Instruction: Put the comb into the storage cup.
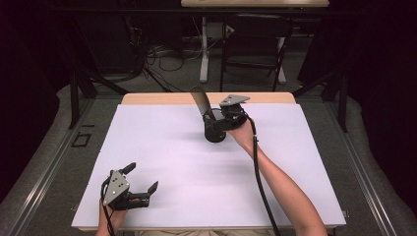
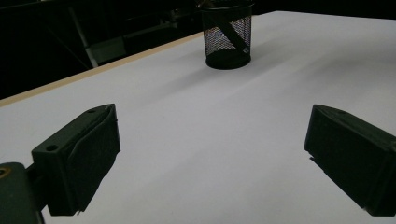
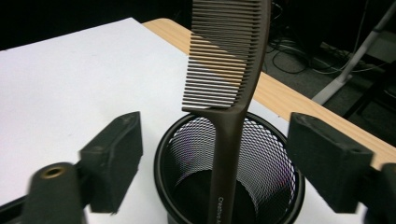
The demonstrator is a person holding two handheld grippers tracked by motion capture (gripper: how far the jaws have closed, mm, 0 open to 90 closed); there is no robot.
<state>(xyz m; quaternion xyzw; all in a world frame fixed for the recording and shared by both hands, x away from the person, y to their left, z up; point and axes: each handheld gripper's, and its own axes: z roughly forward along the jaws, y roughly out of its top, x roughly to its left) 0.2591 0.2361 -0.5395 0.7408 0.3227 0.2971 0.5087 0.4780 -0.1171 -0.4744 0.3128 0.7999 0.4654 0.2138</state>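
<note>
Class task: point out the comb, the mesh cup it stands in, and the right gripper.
comb (image 3: 219,60): right gripper view, on its teeth.
mesh cup (image 3: 273,154): right gripper view, on its inner mesh wall.
right gripper (image 3: 215,161): right gripper view, midway between its open jaws.

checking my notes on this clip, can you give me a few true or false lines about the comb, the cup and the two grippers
1. The comb stands handle down in the black mesh cup. True.
2. The right gripper is clamped on the comb. False: its jaws stand apart on either side of the comb and do not touch it.
3. The left gripper holds a pen. False: its jaws are open over the bare white table.
4. The comb's teeth rise above the cup's rim. True.
5. The cup lies on its side. False: it stands upright.
</note>
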